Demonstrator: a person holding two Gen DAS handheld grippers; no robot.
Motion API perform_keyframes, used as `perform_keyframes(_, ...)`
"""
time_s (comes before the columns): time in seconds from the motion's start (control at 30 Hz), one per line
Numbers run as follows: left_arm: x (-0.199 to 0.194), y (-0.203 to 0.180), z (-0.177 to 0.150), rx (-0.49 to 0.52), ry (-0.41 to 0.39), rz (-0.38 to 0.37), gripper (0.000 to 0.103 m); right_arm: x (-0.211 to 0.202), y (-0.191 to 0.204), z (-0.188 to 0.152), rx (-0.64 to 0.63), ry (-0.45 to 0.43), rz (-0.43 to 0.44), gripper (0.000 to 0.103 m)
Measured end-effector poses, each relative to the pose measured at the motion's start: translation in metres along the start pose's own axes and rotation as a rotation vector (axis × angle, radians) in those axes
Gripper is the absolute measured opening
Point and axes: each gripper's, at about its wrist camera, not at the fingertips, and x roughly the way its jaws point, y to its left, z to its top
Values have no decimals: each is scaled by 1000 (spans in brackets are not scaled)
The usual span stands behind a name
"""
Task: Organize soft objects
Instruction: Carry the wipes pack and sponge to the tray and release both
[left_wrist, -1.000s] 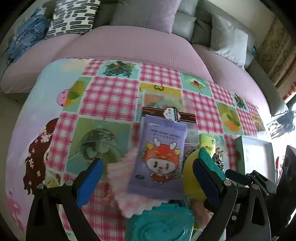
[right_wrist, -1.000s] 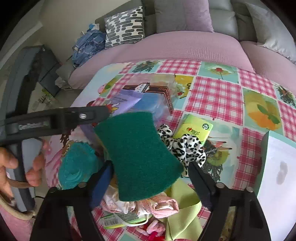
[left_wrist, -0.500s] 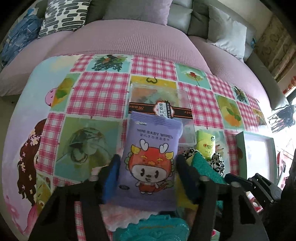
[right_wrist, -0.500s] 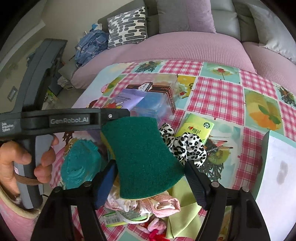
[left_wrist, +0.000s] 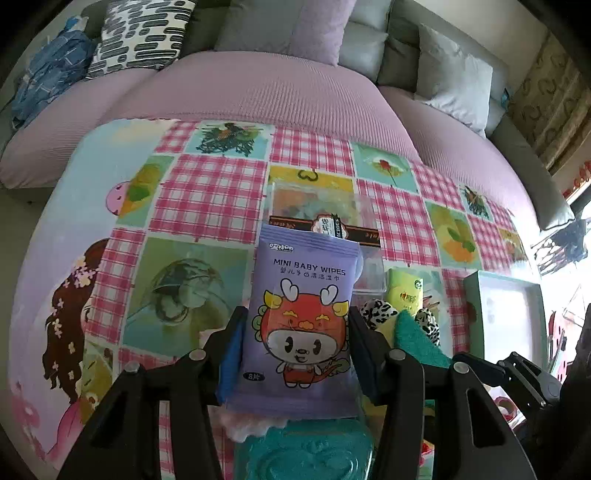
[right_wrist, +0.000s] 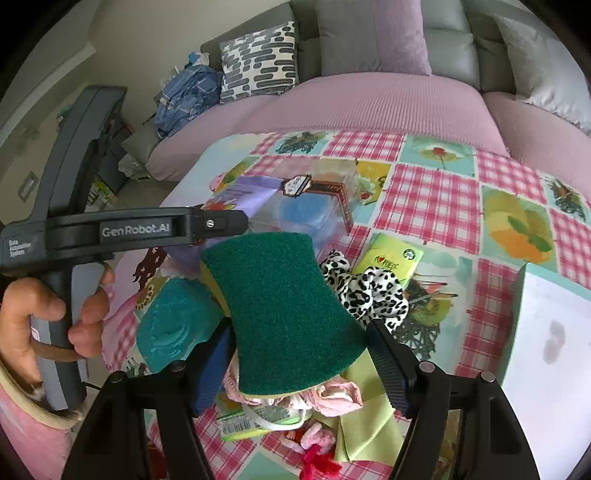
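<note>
- The left gripper is clamping a purple pack of baby wipes; its jaws have just been closing and are now pressing on both long sides of the pack, about half open.
- The right gripper is holding a green scouring sponge with a yellow underside, its jaws set fairly wide and pressing on the sponge's lower sides.
- Both held things are hanging above the pile at the near edge of the surface, which is wearing a pink-checked picture cloth.
- In that pile a teal embossed pad is lying to the left, with pink frilly fabric and a yellow-green cloth beside it.
- Just beyond, a leopard-print scrunchie is touching a green tissue pack.
- A clear plastic box with a dark band is sitting near the middle of the surface.
- A pale green-rimmed box is standing at the right edge.
- A person's hand is gripping the left gripper's handle.
- Farthest off, a sofa with pink covers and cushions is running along the far edge.
</note>
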Motion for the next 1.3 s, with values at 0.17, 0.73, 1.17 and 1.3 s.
perform_keyframes(0.17,-19,0,-2,-16,-30,9,54,-15,0,-1,4,-23,-14,74)
perform_keyframes(0.73,-80,-54,-24,53,-98,1,54,-99,-27,-23,103,-137,-110,74)
perform_keyframes(1.17,-86,-132,-44,174,-117,-32,54,-154,-78,-55,203,-181,-241,74)
perform_keyframes(1.3,-74,-157,-50,208,-107,-49,54,-164,-96,-66,225,-181,-290,74)
